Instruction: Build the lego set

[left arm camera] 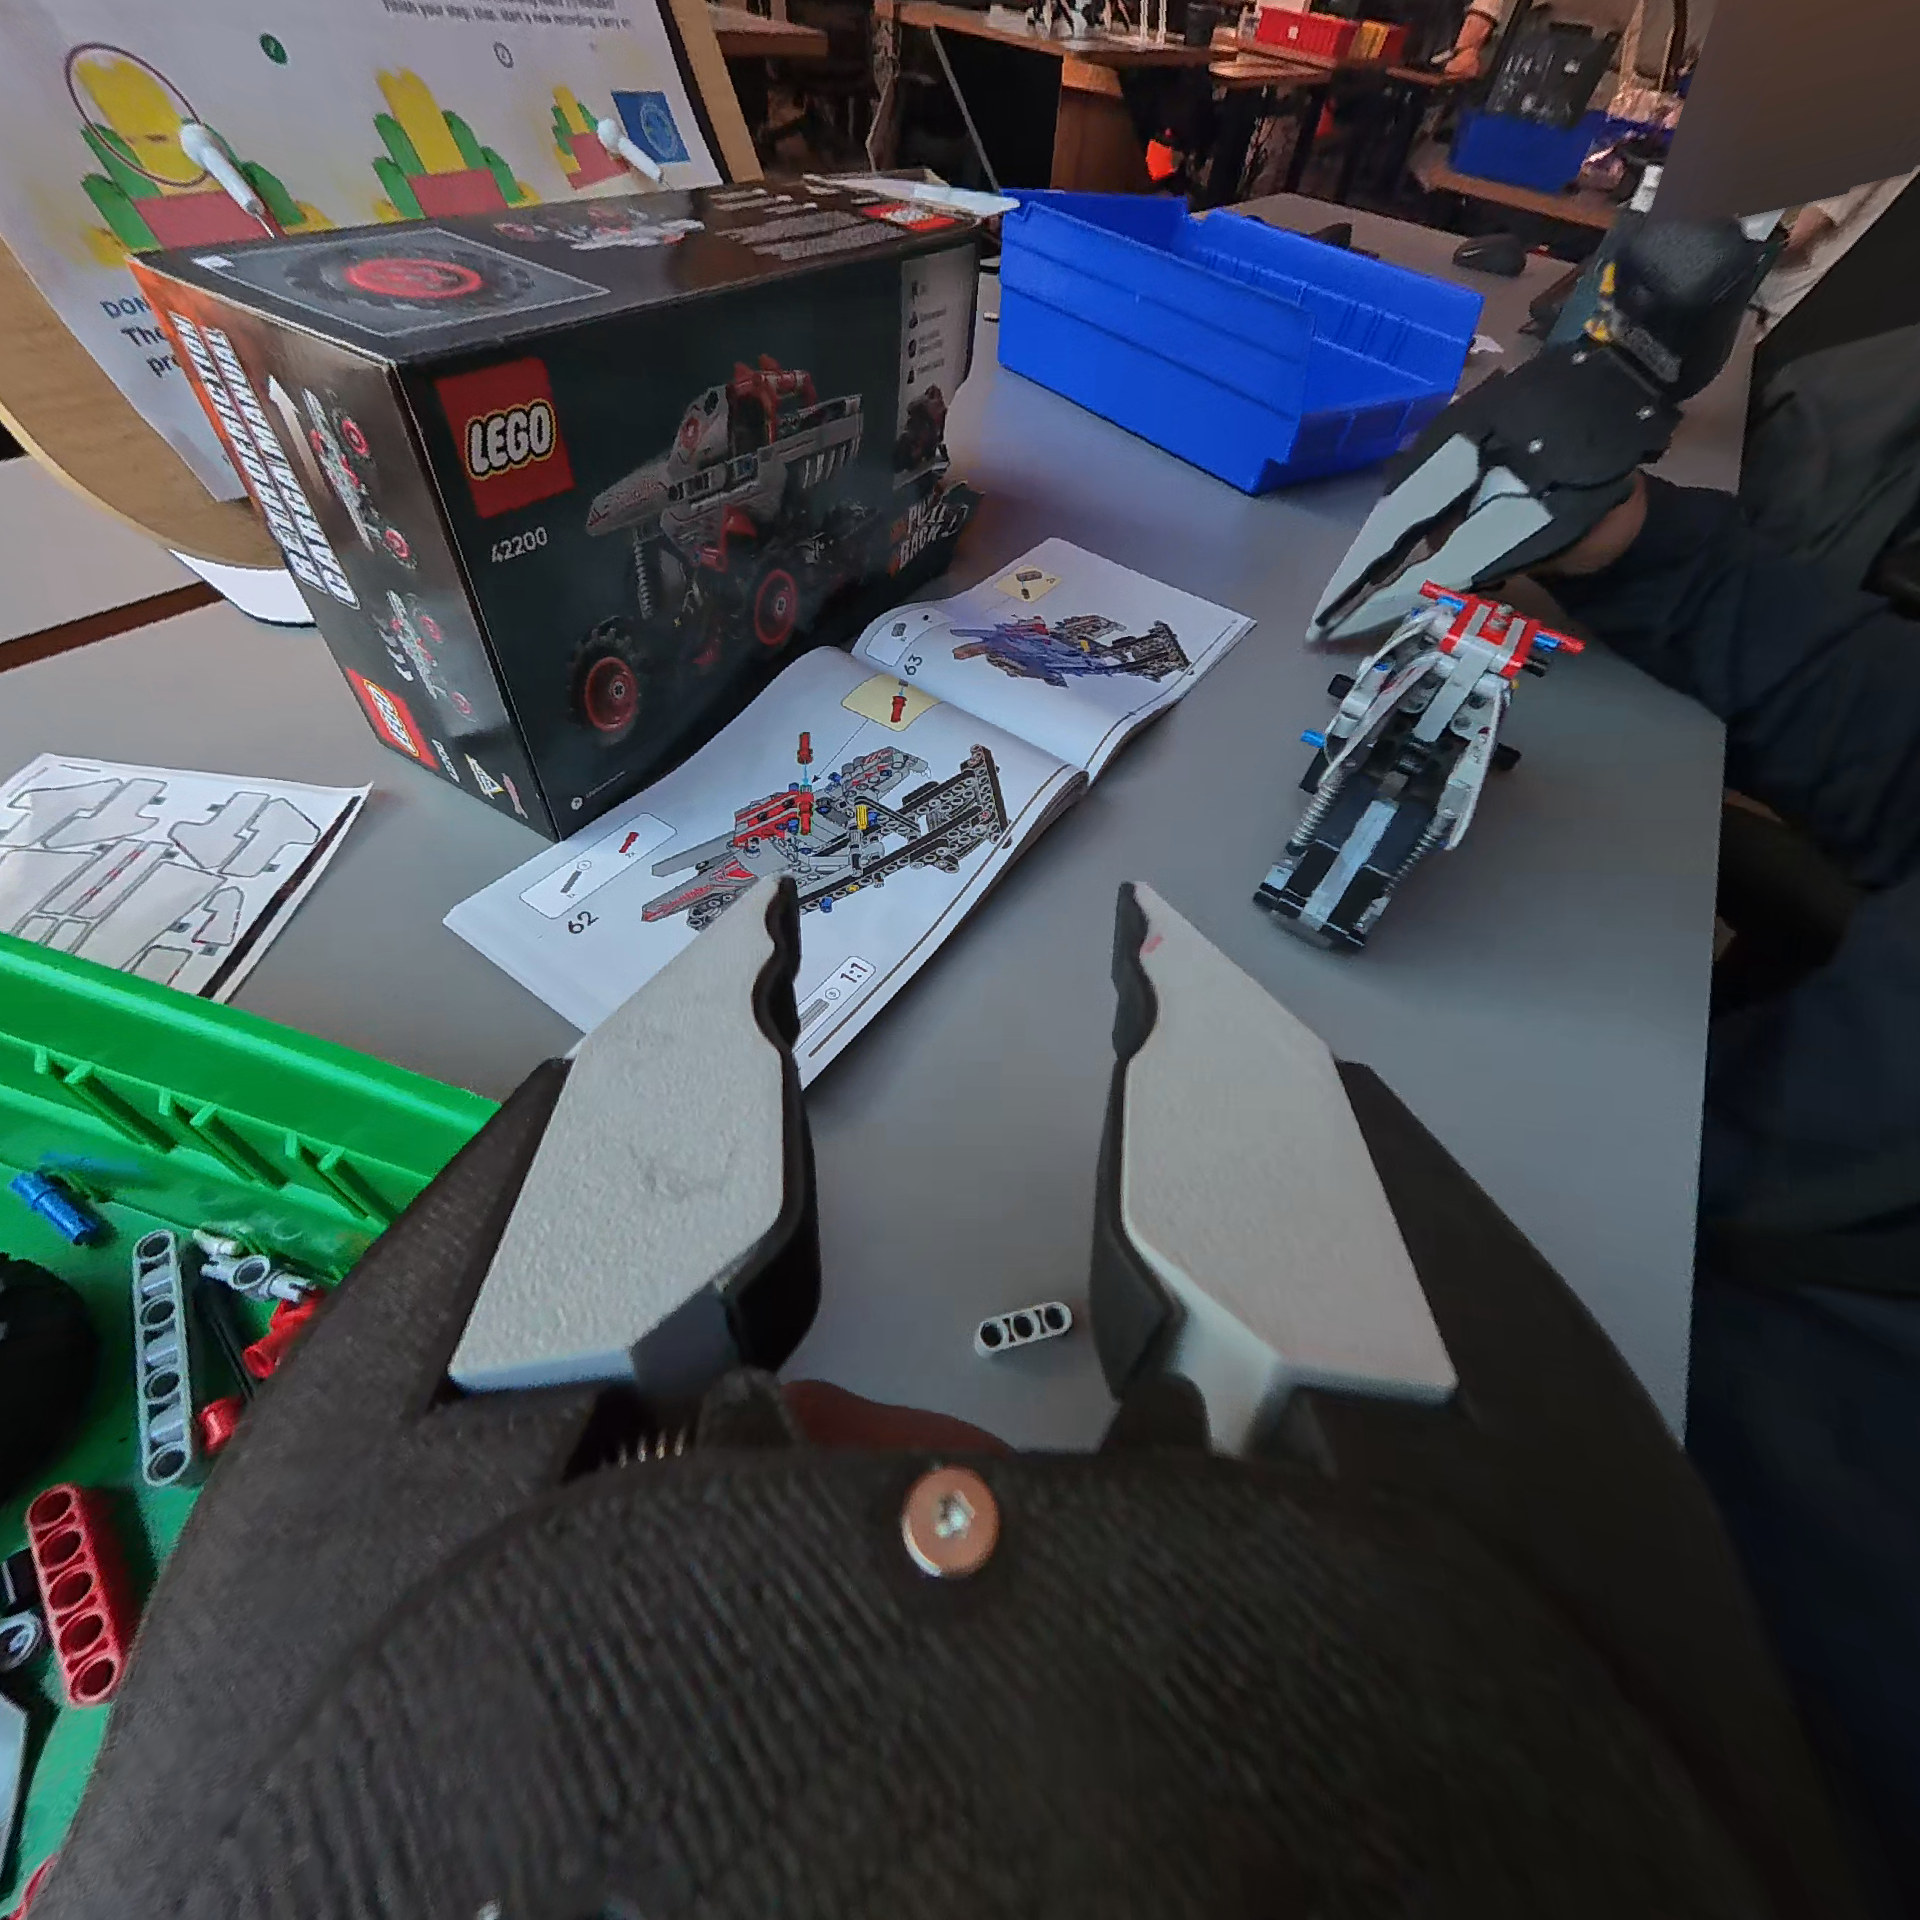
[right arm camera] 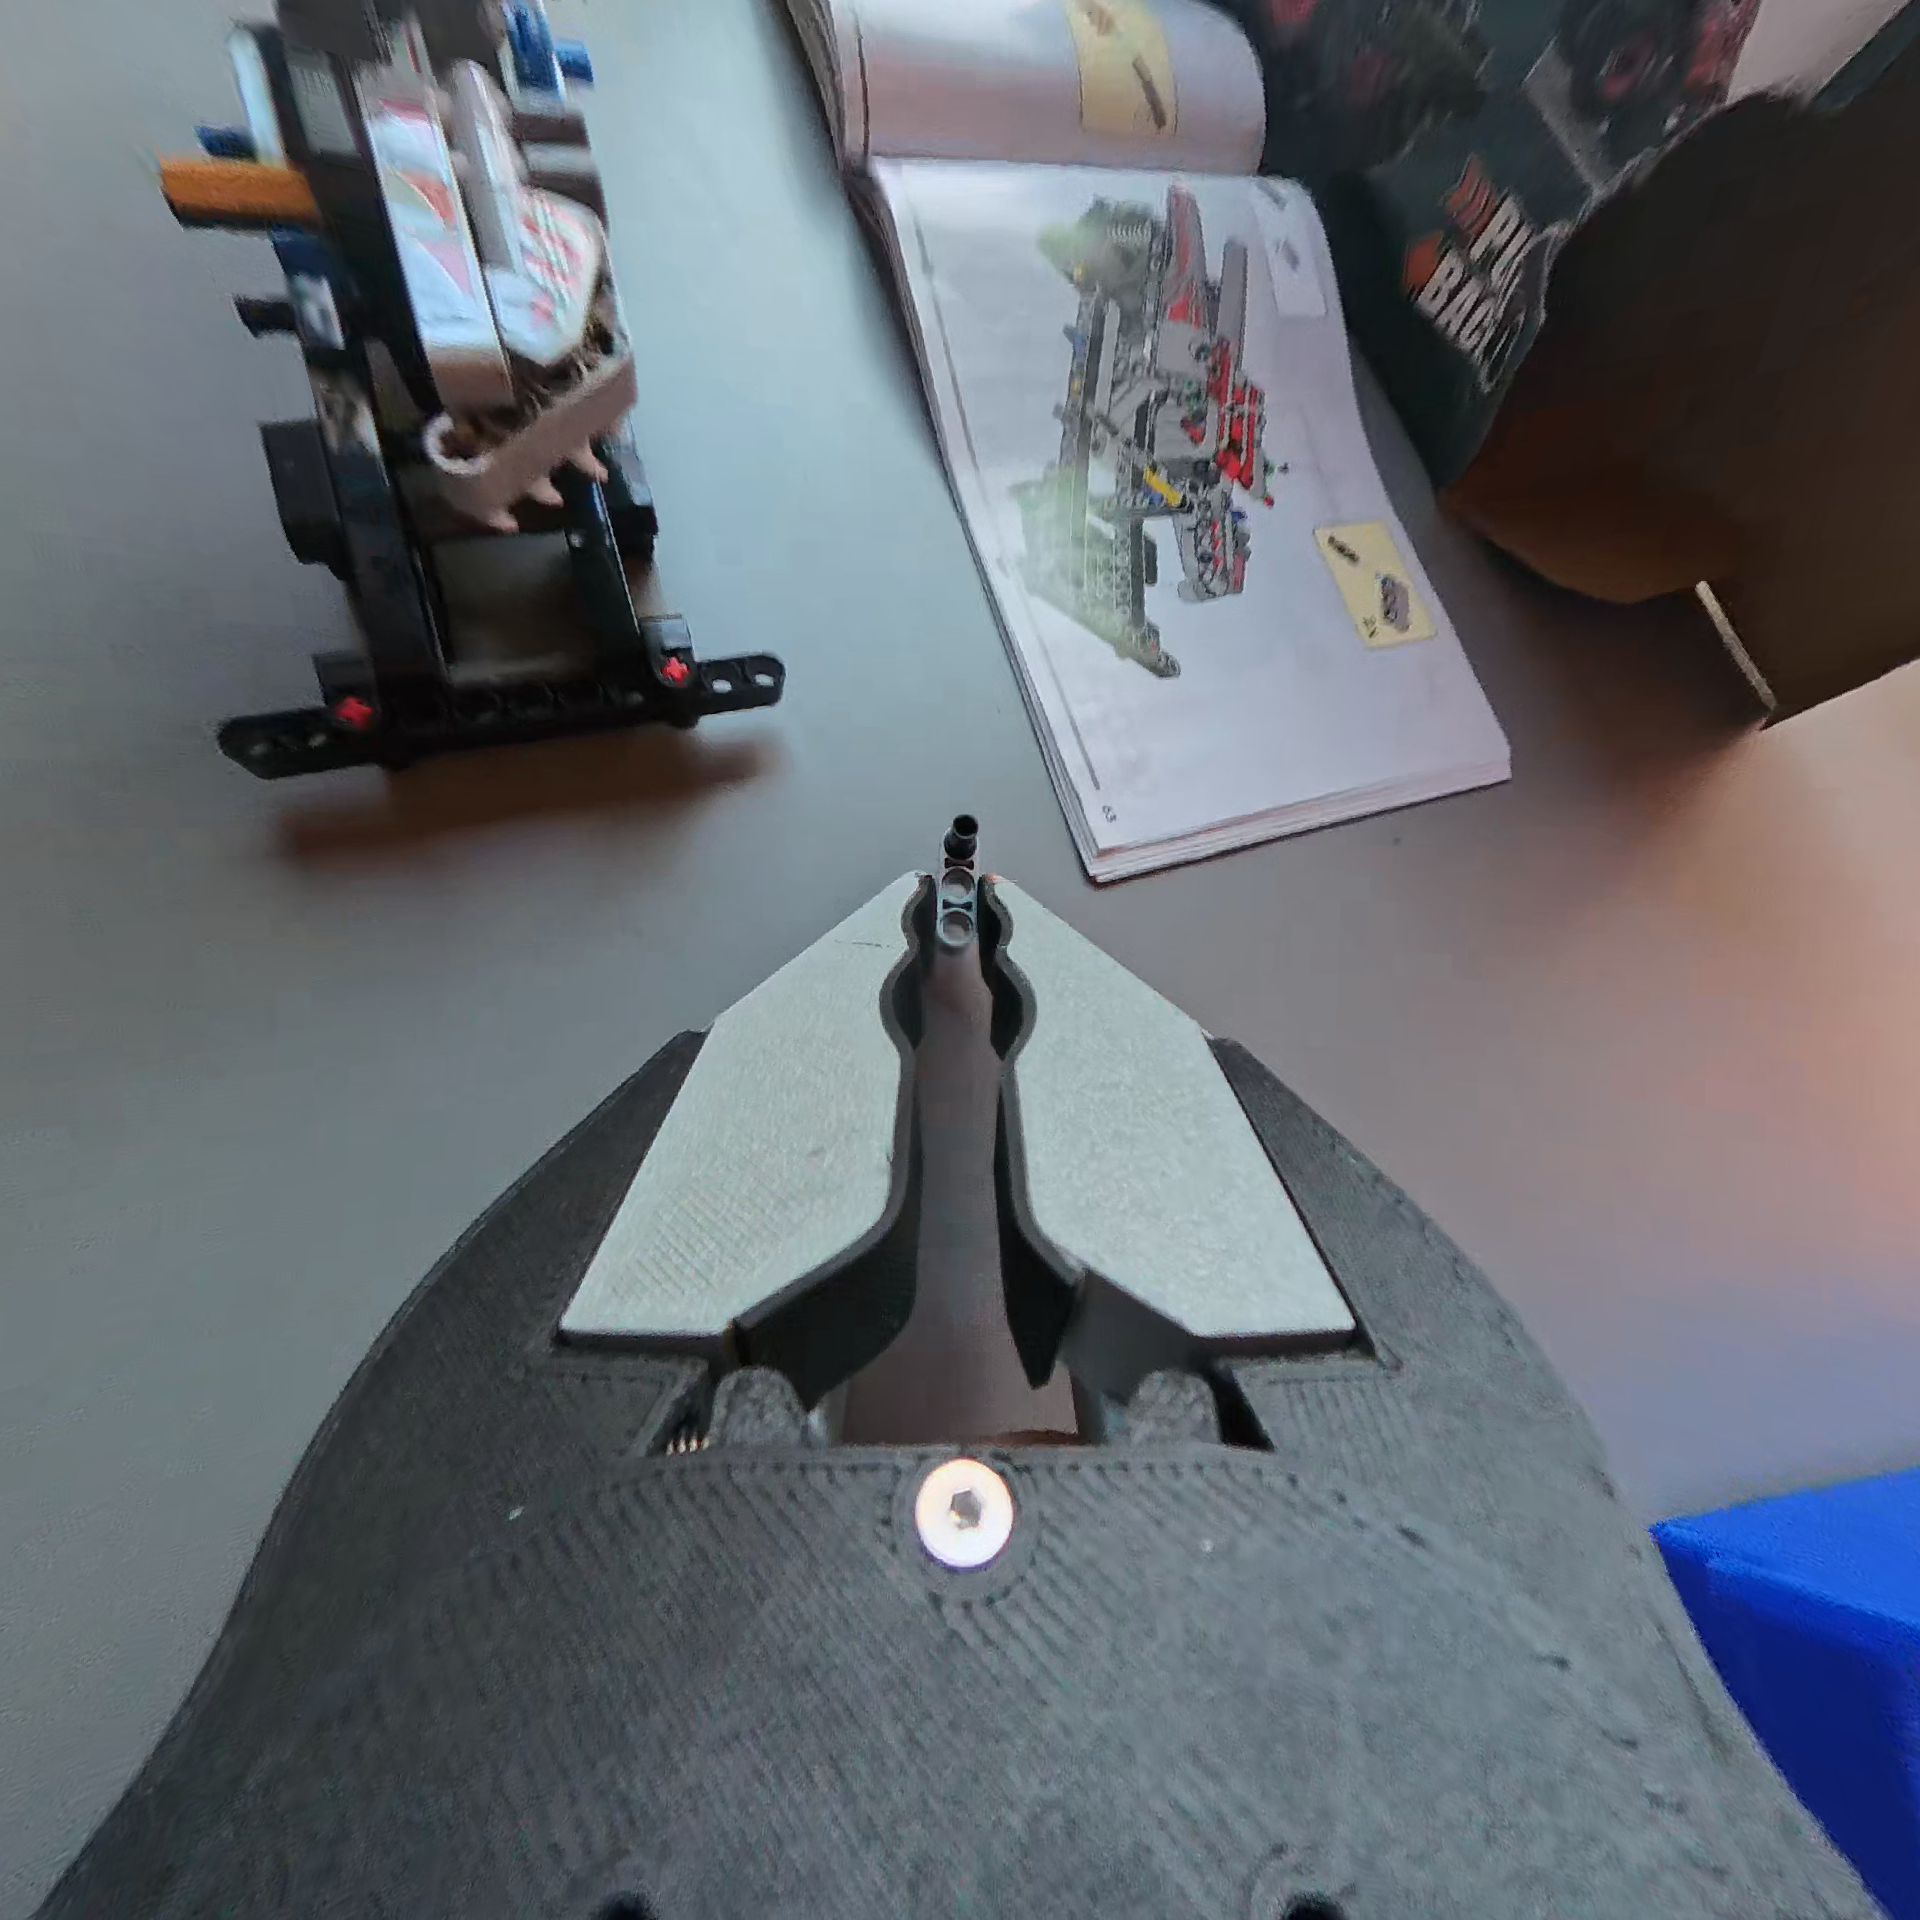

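Observation:
The part-built truck model, white, black and red, lies on the grey table at the right; it also shows in the right wrist view at the upper left. My left gripper is open and empty above the table, in front of the open instruction booklet. A small grey three-hole beam lies on the table between its fingers. My right gripper is shut on a small dark grey connector piece with a black pin sticking out. The right gripper also shows in the left wrist view, next to the model.
The set's black box stands behind the booklet. A blue bin sits at the back. A green tray at the left holds several loose parts. A sticker sheet lies beside it. The booklet and box show at the right. The gap from one gripper's tips to the other's is roughly 35 centimeters. Left tips and right tips are each some 20 centimeters from the part-built truck model.

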